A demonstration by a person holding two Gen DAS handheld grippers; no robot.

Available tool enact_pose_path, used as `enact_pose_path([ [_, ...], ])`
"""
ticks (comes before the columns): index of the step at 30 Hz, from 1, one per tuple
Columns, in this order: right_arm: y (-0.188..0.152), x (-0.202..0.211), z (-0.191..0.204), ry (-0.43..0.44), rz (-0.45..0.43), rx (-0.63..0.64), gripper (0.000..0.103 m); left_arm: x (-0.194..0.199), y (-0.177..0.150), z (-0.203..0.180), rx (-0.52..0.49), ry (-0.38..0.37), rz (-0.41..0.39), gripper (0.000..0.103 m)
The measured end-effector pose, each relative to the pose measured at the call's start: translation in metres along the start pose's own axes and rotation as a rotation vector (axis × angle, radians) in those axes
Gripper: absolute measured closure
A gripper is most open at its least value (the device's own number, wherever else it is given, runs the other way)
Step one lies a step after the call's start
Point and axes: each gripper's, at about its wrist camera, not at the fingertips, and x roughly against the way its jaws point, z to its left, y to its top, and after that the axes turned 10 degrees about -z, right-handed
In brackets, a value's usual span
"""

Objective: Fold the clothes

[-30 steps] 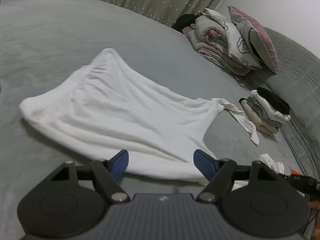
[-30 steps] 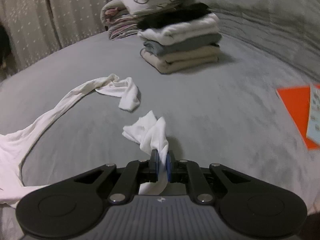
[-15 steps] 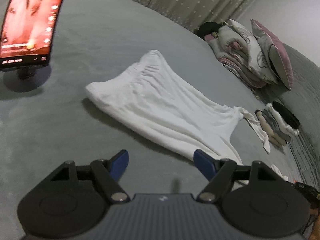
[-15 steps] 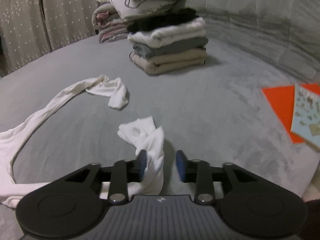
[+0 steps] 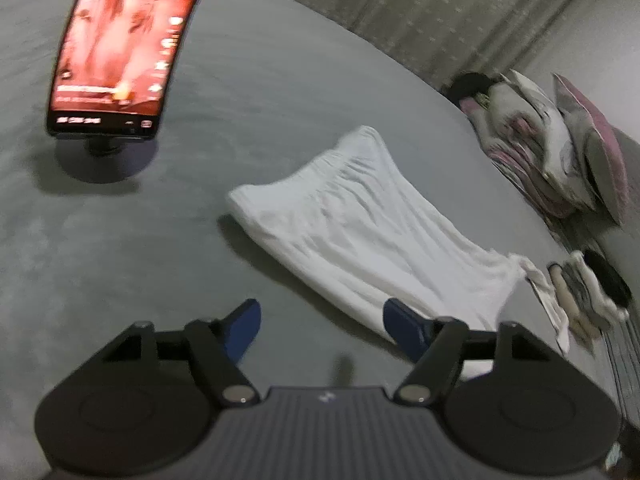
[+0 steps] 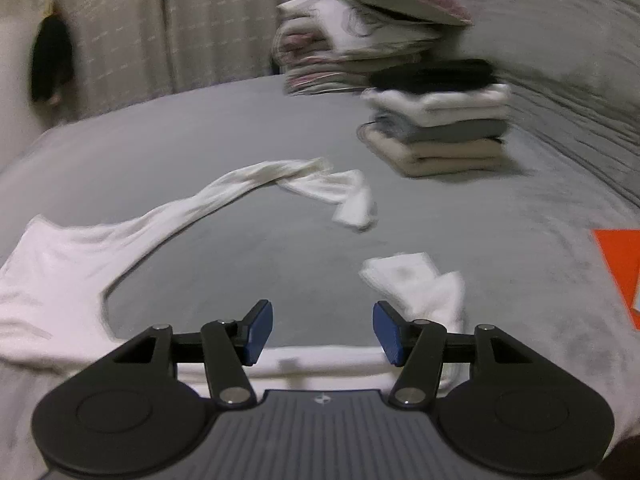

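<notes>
We hold the left gripper (image 5: 320, 330) above the grey plush bedspread (image 5: 280, 92), its blue-padded fingers spread wide apart with nothing between them. Just beyond them lies the white ribbed sleeveless top (image 5: 360, 232), spread flat on the bedspread and running from a far hem down toward the near right, where its edge passes behind the right-hand finger. To the far left stands a phone with a glowing red screen (image 5: 120, 40) on a round dark stand (image 5: 104, 160), well apart from the top. At the far right we see a heap of patterned pillows and folded bedding (image 5: 560, 152), and nearer on the right a small stack of folded clothes (image 5: 588, 292).

We hold the right gripper (image 6: 323, 332) low over the same bedspread (image 6: 520, 260), its fingers likewise wide apart and empty. The top's body (image 6: 52, 280) fills the near left of this view, one long shoulder strap (image 6: 256, 184) curving away to the far middle and ending in a crumpled fold. The other strap end (image 6: 424, 284) lies bunched just beside the right-hand finger; whether it touches the pad we cannot tell. Part of the white cloth also runs under the gripper's body. Farther right sits the stack of folded clothes (image 6: 440, 132), black on top, then white, grey and cream, with the pillows (image 6: 368, 28) behind it. An orange sheet (image 6: 620, 264) lies at the right edge.
</notes>
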Motion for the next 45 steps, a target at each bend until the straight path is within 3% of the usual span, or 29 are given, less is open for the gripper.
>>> enact_pose_path([
  [5, -0.010, 0.002, 0.034, 0.117, 0.012, 0.058, 0.047, -0.006, 0.004, 0.017, 0.124, 0.053, -0.033, 0.058],
  [8, -0.017, 0.005, 0.056, 0.197, 0.011, 0.095, 0.047, -0.008, 0.005, 0.023, 0.183, 0.073, -0.053, 0.065],
  [15, -0.033, 0.012, 0.109, 0.374, -0.013, 0.223, 0.053, -0.015, 0.004, 0.025, 0.223, 0.110, -0.089, 0.069],
  [23, -0.039, 0.012, 0.158, 0.489, -0.080, 0.406, 0.059, -0.025, 0.006, 0.021, 0.212, 0.145, -0.133, 0.069],
  [32, -0.021, -0.019, 0.164, 0.506, 0.005, 0.380, 0.073, -0.026, 0.007, 0.019, 0.181, 0.167, -0.148, 0.071],
  [35, -0.031, -0.027, 0.167, 0.517, 0.059, 0.402, 0.088, -0.027, 0.007, 0.016, 0.146, 0.184, -0.159, 0.071],
  [39, -0.039, -0.016, 0.171, 0.485, 0.011, 0.465, 0.100, -0.026, 0.008, 0.015, 0.125, 0.201, -0.167, 0.077],
  [41, -0.040, -0.009, 0.171, 0.472, -0.020, 0.477, 0.100, -0.024, 0.009, 0.018, 0.135, 0.198, -0.163, 0.086],
  [45, -0.040, 0.008, 0.167, 0.476, -0.060, 0.493, 0.100, -0.020, 0.010, 0.027, 0.170, 0.182, -0.150, 0.094],
])
